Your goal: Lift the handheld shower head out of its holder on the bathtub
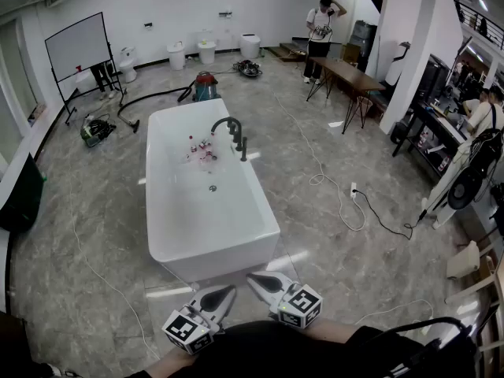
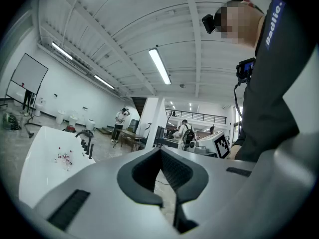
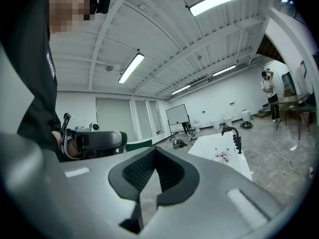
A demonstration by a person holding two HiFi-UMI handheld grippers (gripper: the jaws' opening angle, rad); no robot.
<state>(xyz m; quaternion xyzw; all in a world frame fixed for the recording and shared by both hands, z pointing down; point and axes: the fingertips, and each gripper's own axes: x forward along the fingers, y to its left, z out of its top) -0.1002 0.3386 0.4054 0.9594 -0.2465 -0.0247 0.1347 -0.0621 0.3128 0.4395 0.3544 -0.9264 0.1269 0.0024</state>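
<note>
Both closed and empty, the left tool and right tool hung by the bathtub's near end, shower head on its right edge.

White bathtub, black faucet, grey veined floor, red-topped teal vacuum, black-framed white whiteboard

Both of my grippers sit low and tight against my body, pointing level. On my left gripper the jaws are pressed together with nothing between them. My right gripper is the same, tips meeting, empty. The two noses angle in toward each other, just beside one another but apart.
</note>
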